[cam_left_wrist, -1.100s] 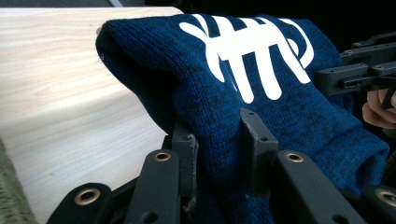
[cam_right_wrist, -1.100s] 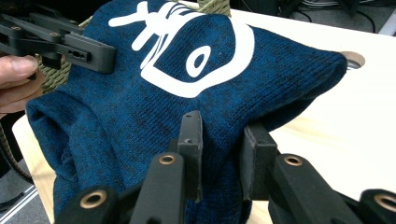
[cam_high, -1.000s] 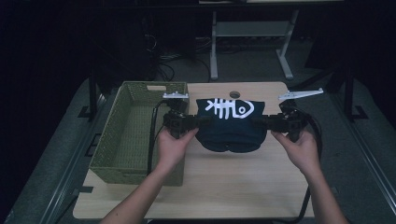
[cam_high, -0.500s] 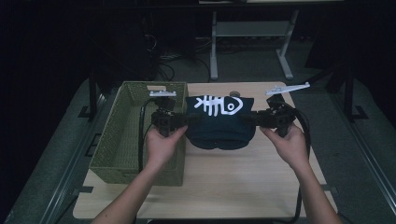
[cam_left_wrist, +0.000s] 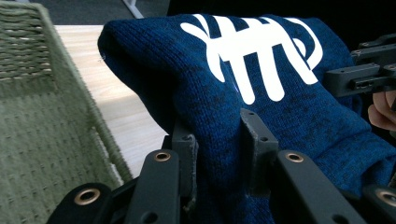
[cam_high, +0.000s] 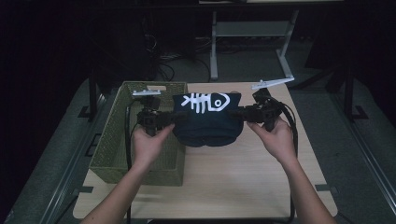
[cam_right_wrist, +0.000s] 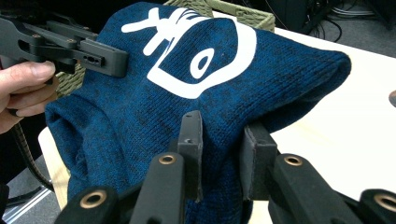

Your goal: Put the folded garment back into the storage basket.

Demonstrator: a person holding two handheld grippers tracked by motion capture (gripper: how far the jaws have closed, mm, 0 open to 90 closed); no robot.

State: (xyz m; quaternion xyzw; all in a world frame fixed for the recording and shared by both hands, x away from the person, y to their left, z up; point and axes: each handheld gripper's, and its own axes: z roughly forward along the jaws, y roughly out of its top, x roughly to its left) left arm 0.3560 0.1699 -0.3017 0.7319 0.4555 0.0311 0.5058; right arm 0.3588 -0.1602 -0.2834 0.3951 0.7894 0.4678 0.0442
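Note:
A folded dark blue knit garment [cam_high: 207, 119] with a white fish-skeleton print hangs above the wooden table [cam_high: 243, 182], held between both grippers. My left gripper [cam_high: 167, 119] is shut on its left edge, right beside the basket's right wall. My right gripper [cam_high: 239, 114] is shut on its right edge. In the left gripper view the blue knit [cam_left_wrist: 261, 93] is pinched between the black jaws, with the other gripper's jaw [cam_left_wrist: 359, 77] at the far side. The right gripper view shows the knit [cam_right_wrist: 187, 88] bunched between its jaws.
A green woven basket [cam_high: 119, 144] stands on the table's left part, its inside dark. A person's forearms come in from the bottom. Beyond the table's far edge are a metal frame [cam_high: 252, 37] and cables on the floor.
Both grippers have carried the garment to the left, toward the basket, and slightly up. Its left edge has gone from the table's middle to beside the basket's right wall.

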